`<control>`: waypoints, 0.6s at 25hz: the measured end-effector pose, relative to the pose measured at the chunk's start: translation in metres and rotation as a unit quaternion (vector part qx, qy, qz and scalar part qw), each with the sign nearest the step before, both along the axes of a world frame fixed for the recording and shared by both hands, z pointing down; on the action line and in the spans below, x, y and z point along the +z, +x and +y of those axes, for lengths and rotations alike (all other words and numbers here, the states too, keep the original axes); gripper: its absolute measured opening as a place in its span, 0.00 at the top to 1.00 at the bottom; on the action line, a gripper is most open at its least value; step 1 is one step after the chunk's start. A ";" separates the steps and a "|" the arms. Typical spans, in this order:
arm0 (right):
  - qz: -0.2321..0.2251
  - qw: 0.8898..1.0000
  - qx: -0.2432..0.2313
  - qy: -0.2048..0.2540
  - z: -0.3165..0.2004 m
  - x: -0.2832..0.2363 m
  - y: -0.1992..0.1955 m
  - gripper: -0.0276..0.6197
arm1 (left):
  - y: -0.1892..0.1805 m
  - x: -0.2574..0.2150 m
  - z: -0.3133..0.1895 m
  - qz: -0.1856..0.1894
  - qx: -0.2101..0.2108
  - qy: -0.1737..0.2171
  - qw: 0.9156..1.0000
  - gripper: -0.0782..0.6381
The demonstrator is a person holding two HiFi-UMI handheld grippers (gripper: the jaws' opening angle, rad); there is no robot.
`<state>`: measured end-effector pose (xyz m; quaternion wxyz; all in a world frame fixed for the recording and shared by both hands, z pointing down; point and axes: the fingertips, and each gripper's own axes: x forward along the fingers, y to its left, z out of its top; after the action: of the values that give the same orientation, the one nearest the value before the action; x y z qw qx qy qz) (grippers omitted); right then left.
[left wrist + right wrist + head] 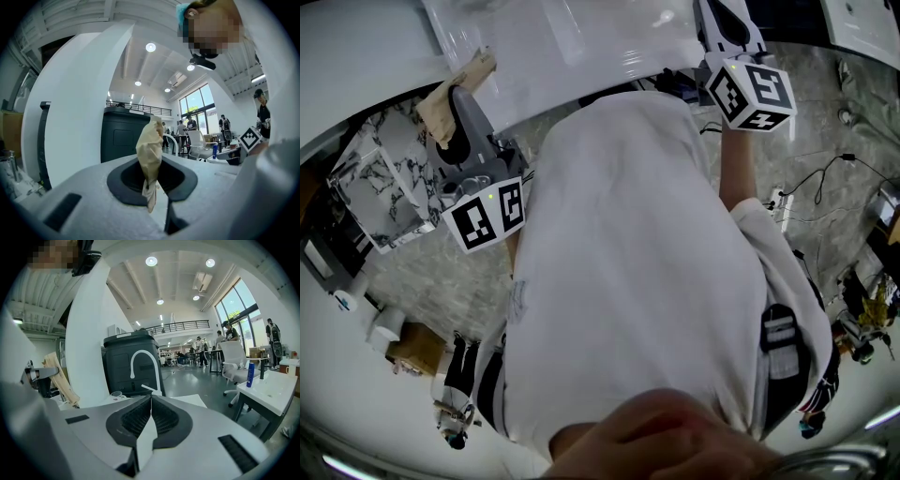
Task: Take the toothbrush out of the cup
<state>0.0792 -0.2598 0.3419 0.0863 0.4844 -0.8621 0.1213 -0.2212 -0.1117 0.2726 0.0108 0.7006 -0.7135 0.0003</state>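
My left gripper [456, 105] is shut on a long tan paper packet [459, 86], held near the white counter [384, 56] at the head view's upper left. In the left gripper view the packet [150, 150] stands upright between the jaws of the left gripper [151, 177]; what is inside it is hidden. My right gripper [724, 23] is at the top right, past the person's white shirt. Its jaws [151, 401] are shut together with nothing between them. Beyond them a small cup [116, 394] stands by a white faucet [143, 366]. The packet [58, 378] also shows at that view's left.
A marble-patterned block [384, 187] sits below the left gripper. The person's white shirt [628, 262] fills the middle of the head view. A dark cabinet [129, 364] stands behind the faucet. A white table [272, 390] with a blue bottle [251, 374] is at the right; people stand far off.
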 end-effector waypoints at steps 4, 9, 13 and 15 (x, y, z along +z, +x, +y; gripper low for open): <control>-0.001 1.000 -0.007 -0.001 0.001 0.001 -0.003 0.94 | 0.003 0.000 0.001 0.003 0.001 0.001 1.000 0.82; -0.001 1.000 -0.011 -0.002 0.002 0.002 -0.005 0.94 | 0.005 0.000 0.000 0.006 0.003 0.000 1.000 0.82; 0.001 1.000 -0.013 -0.005 0.001 0.002 -0.004 0.93 | 0.010 -0.004 -0.005 0.011 0.006 0.006 1.000 0.82; 0.003 1.000 -0.013 -0.006 0.001 0.004 -0.002 0.93 | 0.013 -0.005 -0.008 0.010 0.010 0.007 1.000 0.82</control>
<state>0.0772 -0.2592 0.3456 0.0933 0.4734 -0.8670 0.1243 -0.2081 -0.1193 0.2675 0.0133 0.7078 -0.7062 -0.0117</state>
